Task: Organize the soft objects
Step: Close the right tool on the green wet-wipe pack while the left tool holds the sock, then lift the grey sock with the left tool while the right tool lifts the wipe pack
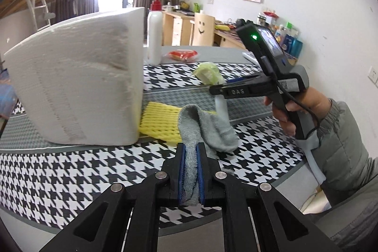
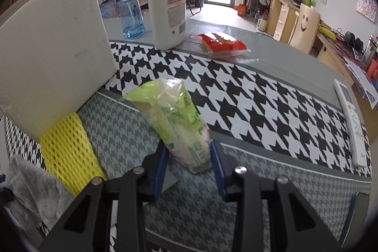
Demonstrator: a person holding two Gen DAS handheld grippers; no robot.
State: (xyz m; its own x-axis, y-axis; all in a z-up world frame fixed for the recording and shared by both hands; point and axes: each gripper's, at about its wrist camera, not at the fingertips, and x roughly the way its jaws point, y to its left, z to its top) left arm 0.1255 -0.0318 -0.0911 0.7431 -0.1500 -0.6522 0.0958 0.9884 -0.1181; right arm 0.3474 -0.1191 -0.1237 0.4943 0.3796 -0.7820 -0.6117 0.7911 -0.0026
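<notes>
sock (image 1: 208, 126) grey | foam net (image 2: 68, 152) yellow | packet (image 2: 179, 124) lime green | tablecloth (image 2: 259, 96) black-white houndstooth

The left claw (image 1: 191, 148) has its 2 blue-padded fingers (image 1: 182, 169) pressed close together, pinching a grey sock (image 1: 208, 126). The right claw (image 2: 189, 155) has its fingers set wider, gripping a green tissue pack (image 2: 174, 119) on both sides. The right hand (image 1: 293, 110), in a grey padded sleeve, grips that claw's handle
</notes>
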